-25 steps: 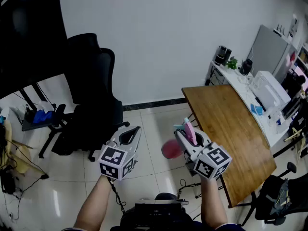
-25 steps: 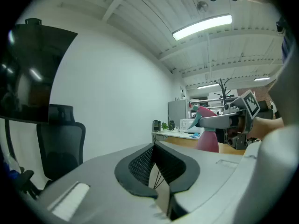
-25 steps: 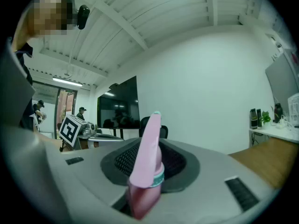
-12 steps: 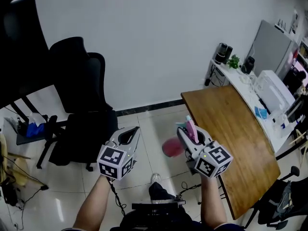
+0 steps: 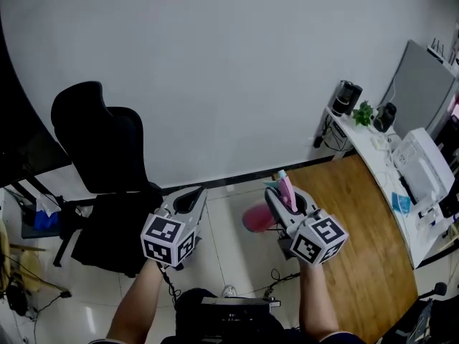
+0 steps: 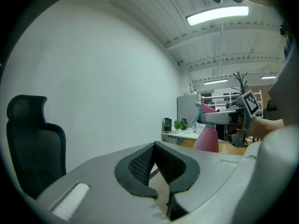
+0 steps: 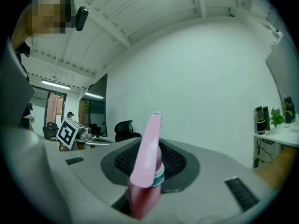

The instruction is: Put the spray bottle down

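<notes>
A pink spray bottle (image 5: 255, 219) with a teal nozzle hangs in the air, left of the wooden table's (image 5: 358, 235) near corner. My right gripper (image 5: 278, 198) is shut on its neck, with the pink trigger head (image 7: 148, 162) standing up between the jaws. In the left gripper view the bottle (image 6: 206, 136) shows at the right, carried by the right gripper (image 6: 219, 118). My left gripper (image 5: 189, 201) is held level beside it, over the tiled floor. Its jaws meet at the tips (image 6: 154, 147) with nothing between them.
A black office chair (image 5: 100, 163) stands at the left near the white wall. At the right a white counter (image 5: 373, 138) carries a dark machine (image 5: 348, 95), a small plant (image 5: 364, 112) and a white box (image 5: 423, 163). Cables lie on the floor (image 5: 276, 282).
Both grippers have travelled together toward the white wall. The chair and table have slid down and outward in the head view. The grip on the bottle is unchanged.
</notes>
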